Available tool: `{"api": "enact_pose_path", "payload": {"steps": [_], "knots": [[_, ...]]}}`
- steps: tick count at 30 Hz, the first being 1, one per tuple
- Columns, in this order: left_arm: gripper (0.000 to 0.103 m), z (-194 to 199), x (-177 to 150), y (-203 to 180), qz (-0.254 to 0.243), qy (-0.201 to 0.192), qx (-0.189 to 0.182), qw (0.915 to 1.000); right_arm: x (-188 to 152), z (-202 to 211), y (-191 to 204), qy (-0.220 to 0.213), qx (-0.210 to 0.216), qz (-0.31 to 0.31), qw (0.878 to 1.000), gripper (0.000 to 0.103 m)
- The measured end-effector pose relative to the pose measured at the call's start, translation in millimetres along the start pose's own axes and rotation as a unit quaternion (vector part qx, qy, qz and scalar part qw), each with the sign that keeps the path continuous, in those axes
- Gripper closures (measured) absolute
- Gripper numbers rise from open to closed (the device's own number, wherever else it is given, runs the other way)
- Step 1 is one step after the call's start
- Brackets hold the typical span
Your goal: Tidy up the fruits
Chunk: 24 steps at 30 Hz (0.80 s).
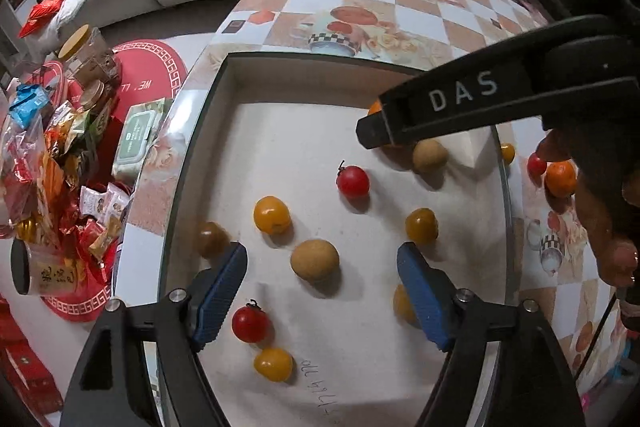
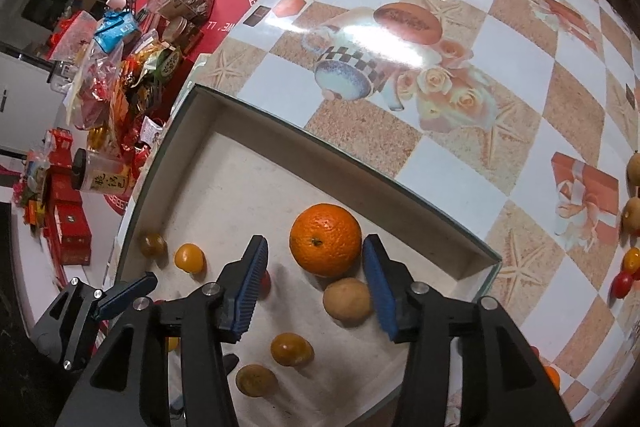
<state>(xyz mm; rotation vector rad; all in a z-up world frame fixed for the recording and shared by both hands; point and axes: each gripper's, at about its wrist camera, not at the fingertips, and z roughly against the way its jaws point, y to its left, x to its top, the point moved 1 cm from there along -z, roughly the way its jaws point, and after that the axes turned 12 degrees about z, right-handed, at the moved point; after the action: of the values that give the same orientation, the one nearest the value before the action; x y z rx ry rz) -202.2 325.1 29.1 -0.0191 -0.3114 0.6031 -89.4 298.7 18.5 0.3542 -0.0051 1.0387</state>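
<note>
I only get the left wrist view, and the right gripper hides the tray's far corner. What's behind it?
Observer: A whole orange, resting on the tray floor.
Operator: Is it gripped?
Observer: No. The right gripper has its jaws open around it, with a clear gap on one side.
Operator: Any tan fruit outside the tray?
Observer: Two tan fruits lie on the tablecloth, at the right wrist view's right edge.
</note>
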Motion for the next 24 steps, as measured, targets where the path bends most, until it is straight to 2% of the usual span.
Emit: {"api": "enact_pose_path", "payload": {"steps": [3, 4, 5, 6, 10, 11, 13, 15, 18, 20, 22, 24], "knots": [[0.025, 0.3, 0.8, 1.8, 0.004, 0.004, 0.000, 1.0000, -0.6, 4.1, -1.1, -0.003, 0.002, -0.003, 1.000, 0.049], [0.025, 1.3, 0.5, 2.5, 0.006, 0.006, -0.001, 1.0000, -1.0, 6.4, -1.3, -0.005, 0.005, -0.005, 1.000, 0.043], [0.025, 2.2, 0.1, 2.9, 0.008, 0.008, -0.003, 0.9999, -0.8, 8.5, -0.6, -0.008, 0.008, -0.007, 1.000, 0.033], [0.025, 3.6, -0.2, 3.2, 0.011, 0.010, -0.005, 0.9999, -1.2, 12.8, 0.2, -0.012, 0.013, -0.009, 1.000, 0.029], [0.025, 12.8, -3.4, 2.8, 0.019, 0.015, -0.007, 0.9997, -2.5, 27.2, 3.8, -0.027, 0.014, -0.015, 0.999, 0.027], [0.023, 15.7, -4.1, 3.1, 0.019, 0.019, -0.005, 0.9996, -3.6, 32.0, 4.4, -0.031, 0.013, -0.017, 0.999, 0.023], [0.015, 20.2, -5.3, 3.9, 0.018, 0.025, -0.003, 0.9995, -8.2, 45.6, 5.0, -0.041, 0.001, -0.022, 0.999, 0.023], [0.015, 26.7, -8.0, 4.0, 0.011, 0.018, 0.005, 0.9998, -13.3, 55.1, 5.2, -0.044, -0.006, -0.030, 0.999, 0.021], [0.015, 34.6, -13.0, 5.5, 0.009, 0.021, 0.002, 0.9997, -26.0, 68.0, 5.1, -0.044, -0.030, -0.041, 0.998, 0.014], [0.015, 37.5, -16.9, 8.4, 0.013, 0.028, -0.001, 0.9995, -36.9, 75.2, 5.5, -0.043, -0.043, -0.047, 0.997, 0.000], [0.000, 39.1, -19.7, 10.7, 0.017, 0.033, 0.001, 0.9993, -45.4, 80.0, 6.3, -0.042, -0.049, -0.052, 0.997, 0.000], [0.000, 42.3, -23.2, 13.9, 0.021, 0.037, -0.001, 0.9991, -55.0, 86.1, 8.4, -0.039, -0.054, -0.058, 0.996, 0.000]]}}
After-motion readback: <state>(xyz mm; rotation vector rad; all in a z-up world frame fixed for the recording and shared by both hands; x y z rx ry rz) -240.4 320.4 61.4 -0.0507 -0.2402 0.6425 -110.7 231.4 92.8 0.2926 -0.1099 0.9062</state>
